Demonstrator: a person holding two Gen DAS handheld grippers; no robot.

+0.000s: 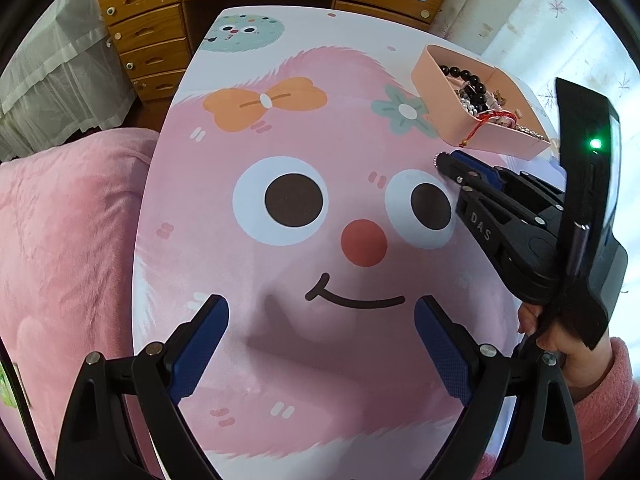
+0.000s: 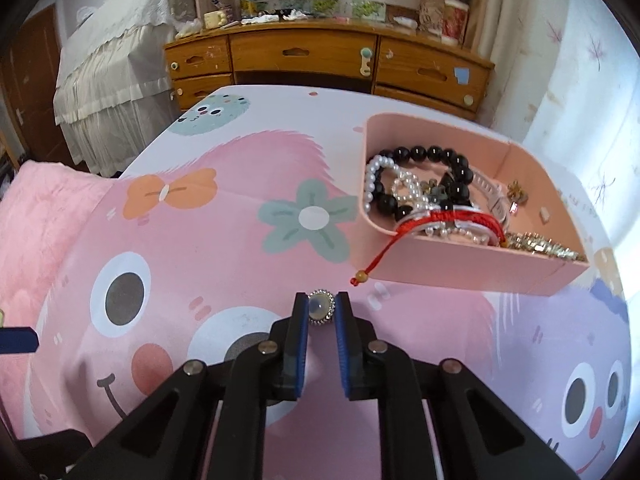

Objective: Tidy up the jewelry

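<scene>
Far left, a pink blanket (image 1: 60, 248) lies bunched against the edge of the counter (image 1: 320, 380), whose top is printed with a big pink cartoon face. Low in the left wrist view the left gripper (image 1: 322, 320) hangs over that face with its blue-padded fingers (image 1: 200, 350) spread wide and nothing between them. Moving right, the right gripper (image 2: 321, 309) is tilted down toward the counter, and its fingers (image 2: 301, 344) are pinching a small ring (image 2: 321, 307) with a pale round stone and a beaded silver rim, right at the tips; from the left wrist view only a sliver of that rim peeks past the fingertips. The ring sits just above the counter, near the front wall of the pink box (image 2: 460, 264) but apart from it. A hand (image 1: 560, 344) in a pink sleeve grips the right tool's handle. Further right, the box holds a black bead bracelet (image 2: 432, 156), a pearl strand (image 2: 374, 170) and a red cord (image 2: 448, 216) whose tail hangs over the front wall. Behind it all stands a wooden dresser (image 2: 320, 60).
</scene>
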